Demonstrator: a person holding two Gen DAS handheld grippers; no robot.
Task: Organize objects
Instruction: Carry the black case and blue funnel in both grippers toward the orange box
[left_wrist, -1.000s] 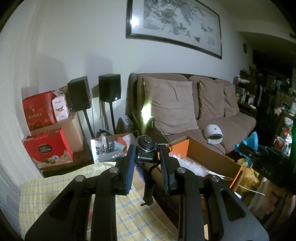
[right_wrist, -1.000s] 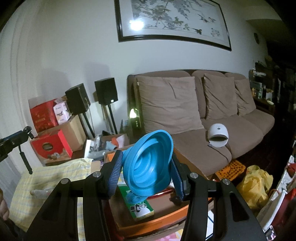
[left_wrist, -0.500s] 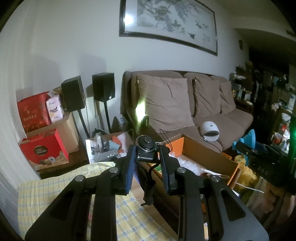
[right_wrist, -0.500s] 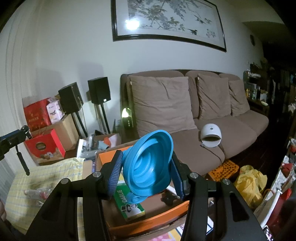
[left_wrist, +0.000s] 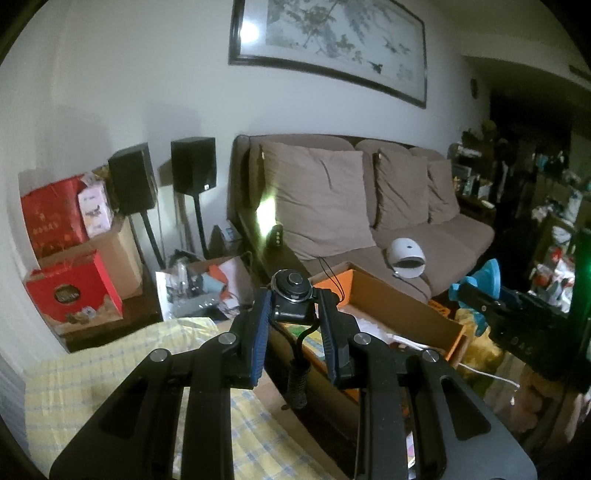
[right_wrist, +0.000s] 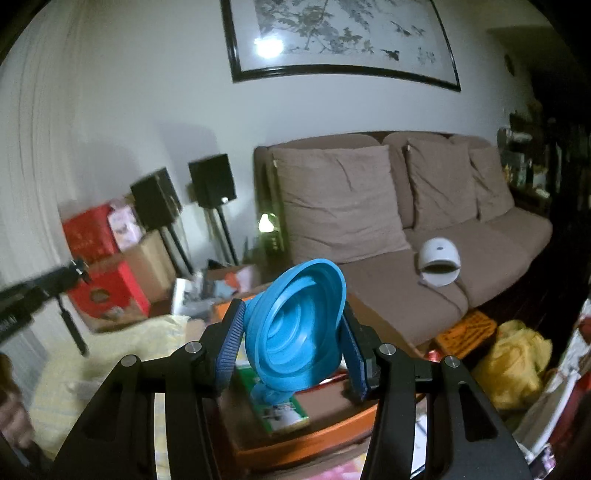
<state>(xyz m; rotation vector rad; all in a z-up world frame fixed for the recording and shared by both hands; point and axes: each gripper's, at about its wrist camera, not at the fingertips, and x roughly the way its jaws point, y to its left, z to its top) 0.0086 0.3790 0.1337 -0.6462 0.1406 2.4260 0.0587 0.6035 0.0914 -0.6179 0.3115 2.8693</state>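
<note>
Left fingers (left_wrist: 295, 314): clenched on a small black camera (left_wrist: 291, 295), its round top facing up and its wrist strap (left_wrist: 298, 376) hanging down between my fingers.
Right fingers (right_wrist: 291, 332): clenched on a blue funnel (right_wrist: 295, 325), gripped at its sides with the wide mouth tilted up and toward my lens.
Where I hold the camera: in the air above the near edge of an orange cardboard box (left_wrist: 388, 306), with a surface under a yellow checked cloth (left_wrist: 110, 369) at lower left.
Where I hold the funnel: in the air over the same orange box (right_wrist: 325, 432), above a green and white carton (right_wrist: 284, 413) lying inside it.
Across the views: my right fingers and the funnel (left_wrist: 487, 277) show at the right edge of the left view; my left fingers and the hanging strap (right_wrist: 70, 321) show, blurred, at the left edge of the right view.
Background: a brown sofa (left_wrist: 424, 236) with three cushions, a white domed device (left_wrist: 406, 254) on its seat, two black speakers (left_wrist: 194, 166) on stands, red gift boxes (left_wrist: 74, 291) by the wall, a framed painting (left_wrist: 332, 33) above.
</note>
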